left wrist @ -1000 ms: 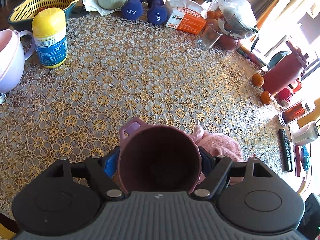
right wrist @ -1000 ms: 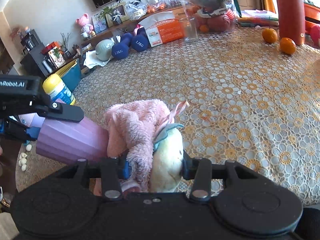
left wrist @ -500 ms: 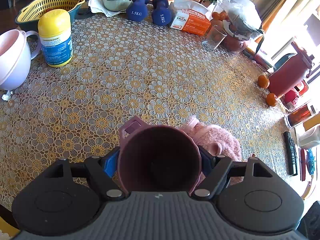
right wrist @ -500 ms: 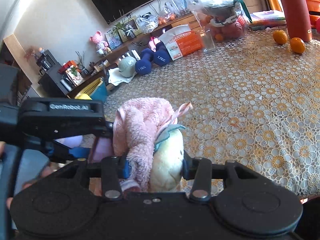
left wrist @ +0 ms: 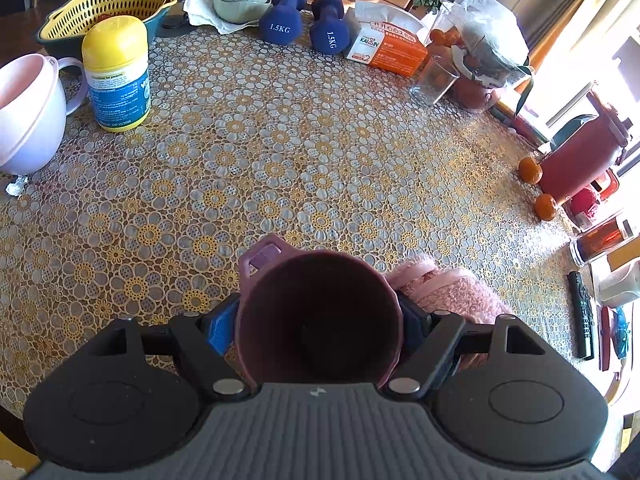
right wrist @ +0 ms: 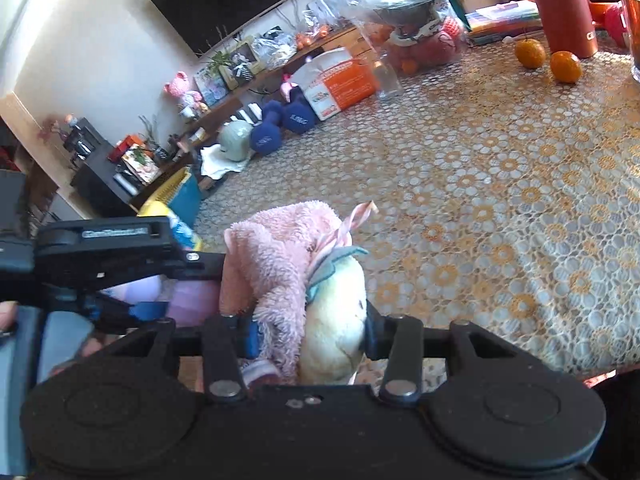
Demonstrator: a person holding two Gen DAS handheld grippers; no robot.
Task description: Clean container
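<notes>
My left gripper (left wrist: pixel 318 328) is shut on a purple ribbed cup (left wrist: pixel 318 316), whose dark open mouth faces the camera and whose handle sticks out at the upper left. My right gripper (right wrist: pixel 306 336) is shut on a fluffy pink cloth (right wrist: pixel 272 252) bunched with a pale yellow part. In the left wrist view the pink cloth (left wrist: pixel 448 292) lies just right of the cup. In the right wrist view the cup (right wrist: pixel 192 300) shows as a lilac patch left of the cloth, mostly hidden behind the left gripper's black body (right wrist: pixel 108 248).
A floral lace tablecloth (left wrist: pixel 280 152) covers the table. At the far edge stand a yellow-lidded tub (left wrist: pixel 116 76), a pink jug (left wrist: pixel 28 112), a yellow basket (left wrist: pixel 108 8), two blue dumbbells (left wrist: pixel 304 24), an orange box (left wrist: pixel 384 44) and a glass (left wrist: pixel 434 84). Oranges (left wrist: pixel 530 170) and a red flask (left wrist: pixel 580 160) sit right.
The right gripper with the cloth has risen and swung left, close beside the cup. The left gripper has lifted a little with the cup; the far table objects sit lower in view.
</notes>
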